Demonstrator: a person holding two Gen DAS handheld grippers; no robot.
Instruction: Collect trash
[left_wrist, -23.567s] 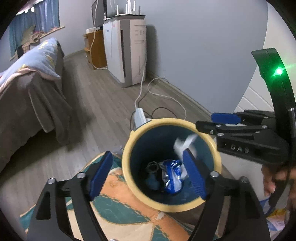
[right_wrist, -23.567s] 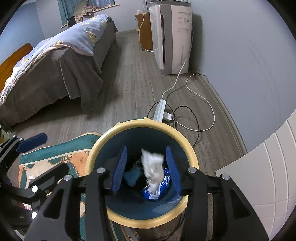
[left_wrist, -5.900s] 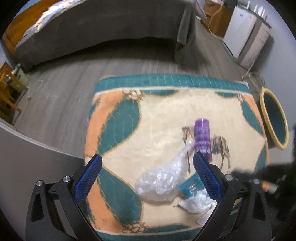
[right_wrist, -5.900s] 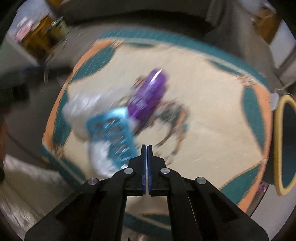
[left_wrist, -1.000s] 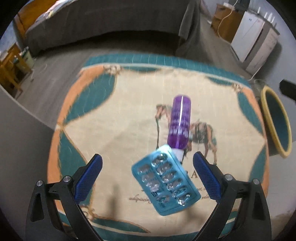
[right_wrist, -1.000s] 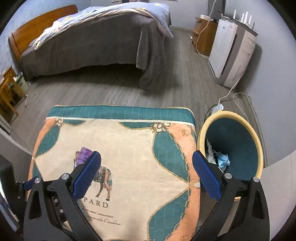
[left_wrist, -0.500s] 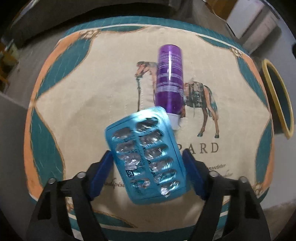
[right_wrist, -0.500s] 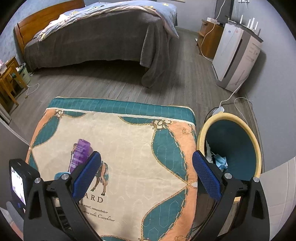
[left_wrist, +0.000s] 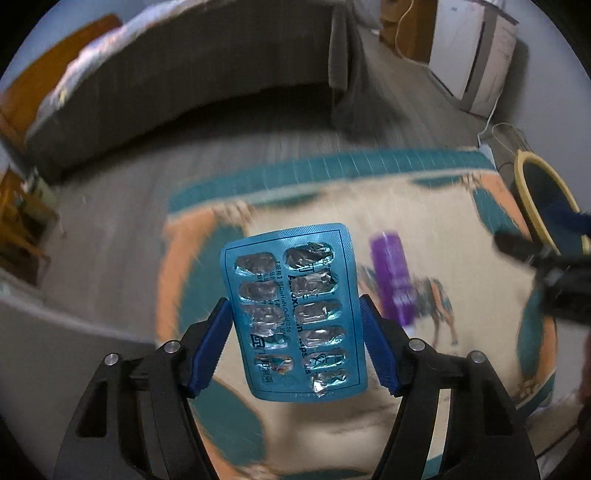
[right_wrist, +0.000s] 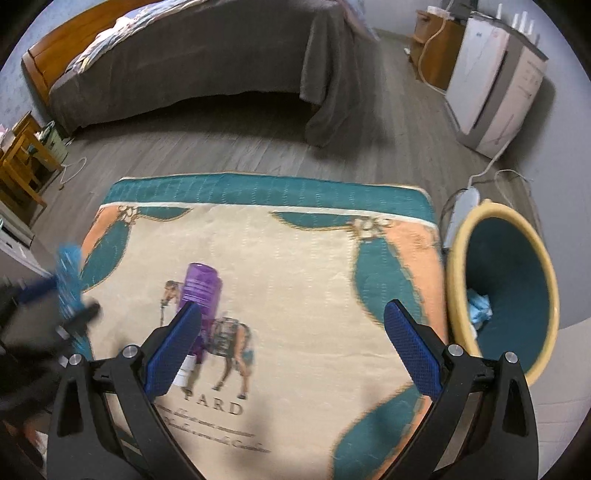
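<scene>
1. The rug (right_wrist: 295, 258) lay beneath both tongs.
2. My bin (right_wrist: 458, 266) sat beyond the right gripper (right_wrist: 291, 341), which gaped empty.
3. My left gripper (left_wrist: 295, 339) had just lifted the blister pack (left_wrist: 295, 310), clenched edgewise; binning came next.
4. The purple bottle (right_wrist: 201, 291) remained by the right tongs' left finger.

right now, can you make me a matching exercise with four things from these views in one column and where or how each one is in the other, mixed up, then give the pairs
Things:
1. blister pack
2. purple bottle
3. trash bin
4. right gripper

Places or states:
A. lying on its side on the mat
B. open, holding nothing
C. clamped between the fingers of the left gripper
D. on the floor at the mat's right edge, some trash inside

Pairs: 1-C, 2-A, 3-D, 4-B
</scene>
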